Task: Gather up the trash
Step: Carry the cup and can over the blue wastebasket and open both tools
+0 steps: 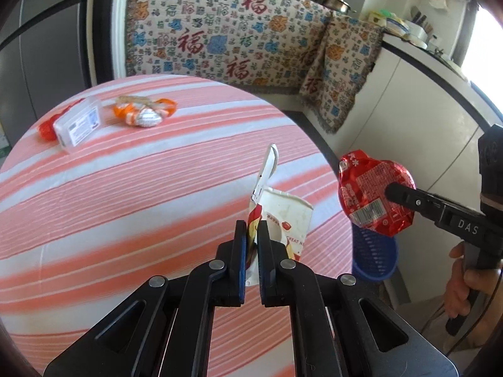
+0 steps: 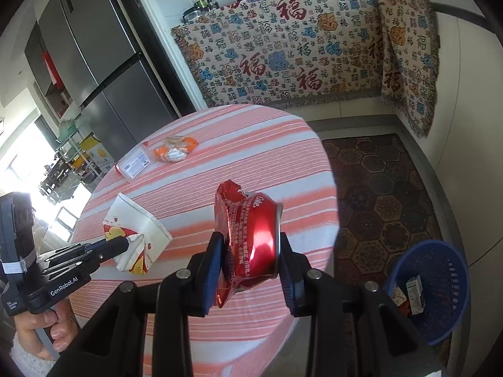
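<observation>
My left gripper point(image 1: 251, 235) is shut on a flattened white paper cup point(image 1: 283, 216) with red and yellow print, held above the striped round table point(image 1: 125, 188). The same cup point(image 2: 138, 235) shows in the right wrist view, pinched by the left gripper point(image 2: 125, 243). My right gripper point(image 2: 250, 260) is shut on a crushed red cola can point(image 2: 248, 235), lifted over the table's near edge. In the left wrist view that can point(image 1: 371, 194) hangs past the table rim above a blue basket point(image 1: 374, 257). The blue basket point(image 2: 440, 286) stands on the floor and holds a few small cartons.
On the table's far side lie a clear plastic box point(image 1: 78, 124) and an orange and silver wrapper point(image 1: 144, 113). A patterned blanket point(image 2: 298, 56) covers the counter behind. A dark fridge point(image 2: 94, 62) stands left, a patterned rug point(image 2: 383, 194) covers the floor.
</observation>
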Motion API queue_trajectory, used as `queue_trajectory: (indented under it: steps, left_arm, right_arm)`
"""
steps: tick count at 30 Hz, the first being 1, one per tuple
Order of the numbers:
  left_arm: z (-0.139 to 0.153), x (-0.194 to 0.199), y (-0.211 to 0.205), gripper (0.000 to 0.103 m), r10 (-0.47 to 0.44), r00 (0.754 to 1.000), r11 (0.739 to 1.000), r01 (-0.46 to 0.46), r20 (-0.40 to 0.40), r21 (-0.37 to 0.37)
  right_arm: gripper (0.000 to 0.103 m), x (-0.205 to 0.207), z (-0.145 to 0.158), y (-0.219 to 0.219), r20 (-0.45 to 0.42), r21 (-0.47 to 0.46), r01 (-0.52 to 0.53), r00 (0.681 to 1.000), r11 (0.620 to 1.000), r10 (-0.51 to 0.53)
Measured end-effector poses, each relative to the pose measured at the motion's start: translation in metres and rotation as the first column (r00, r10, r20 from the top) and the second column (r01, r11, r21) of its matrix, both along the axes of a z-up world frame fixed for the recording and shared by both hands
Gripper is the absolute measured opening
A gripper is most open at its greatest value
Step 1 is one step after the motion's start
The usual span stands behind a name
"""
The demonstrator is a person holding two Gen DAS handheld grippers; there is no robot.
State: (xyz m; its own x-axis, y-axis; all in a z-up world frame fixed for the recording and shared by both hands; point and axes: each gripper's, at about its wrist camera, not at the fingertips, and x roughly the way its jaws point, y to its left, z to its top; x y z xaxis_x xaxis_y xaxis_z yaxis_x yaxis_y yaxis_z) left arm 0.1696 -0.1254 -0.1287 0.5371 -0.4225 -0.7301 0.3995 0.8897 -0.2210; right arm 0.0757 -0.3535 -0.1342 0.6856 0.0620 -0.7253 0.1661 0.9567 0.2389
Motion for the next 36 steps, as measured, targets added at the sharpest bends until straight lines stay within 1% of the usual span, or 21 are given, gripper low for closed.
queue_trajectory:
  steps: [4, 7, 11, 14, 17, 20, 23, 26, 31, 36]
  left_arm:
    - [0.006, -0.006, -0.050, 0.004, -0.084, 0.996, 0.996, 0.084, 0.003, 0.005]
    - [0.008, -0.009, -0.090, 0.004, -0.151, 0.989, 0.989, 0.151, 0.007, 0.009]
    - [0.008, -0.012, -0.141, 0.004, -0.228, 0.974, 0.974, 0.228, -0.003, 0.007]
    - [0.004, -0.014, -0.178, 0.004, -0.276, 0.961, 0.961, 0.276, -0.017, 0.004]
    - [-0.004, -0.016, -0.212, 0.004, -0.315, 0.949, 0.949, 0.315, -0.033, 0.006]
    - [-0.017, -0.019, -0.244, 0.004, -0.345, 0.937, 0.938, 0.346, -0.056, 0.006]
    - [-0.031, -0.024, -0.269, 0.004, -0.362, 0.929, 0.931, 0.364, -0.073, 0.014]
    - [-0.046, -0.025, -0.293, 0.004, -0.372, 0.923, 0.926, 0.376, -0.103, 0.022]
    - [-0.065, -0.023, -0.320, 0.004, -0.396, 0.908, 0.914, 0.404, -0.137, 0.036]
    - [-0.082, -0.021, -0.343, 0.004, -0.407, 0.899, 0.906, 0.420, -0.162, 0.056]
  right_arm:
    - [0.034, -0.024, 0.010, -0.040, -0.002, -0.030, 0.058, 0.998, 0.998, -0.058]
    - [0.034, -0.045, 0.015, -0.074, -0.008, -0.057, 0.117, 0.993, 0.991, -0.118]
    - [0.034, -0.072, 0.015, -0.121, -0.024, -0.076, 0.205, 0.978, 0.976, -0.207]
    - [0.034, -0.091, 0.009, -0.153, -0.041, -0.080, 0.263, 0.963, 0.962, -0.266]
    - [0.034, -0.106, -0.003, -0.182, -0.063, -0.086, 0.315, 0.945, 0.945, -0.320]
    - [0.034, -0.118, -0.020, -0.209, -0.096, -0.101, 0.365, 0.922, 0.925, -0.375]
    - [0.034, -0.127, -0.040, -0.236, -0.133, -0.098, 0.411, 0.897, 0.906, -0.421]
    - [0.034, -0.131, -0.057, -0.254, -0.153, -0.089, 0.440, 0.880, 0.894, -0.449]
    - [0.034, -0.137, -0.081, -0.279, -0.176, -0.061, 0.476, 0.860, 0.877, -0.479]
    - [0.034, -0.145, -0.096, -0.299, -0.197, -0.007, 0.506, 0.845, 0.862, -0.498]
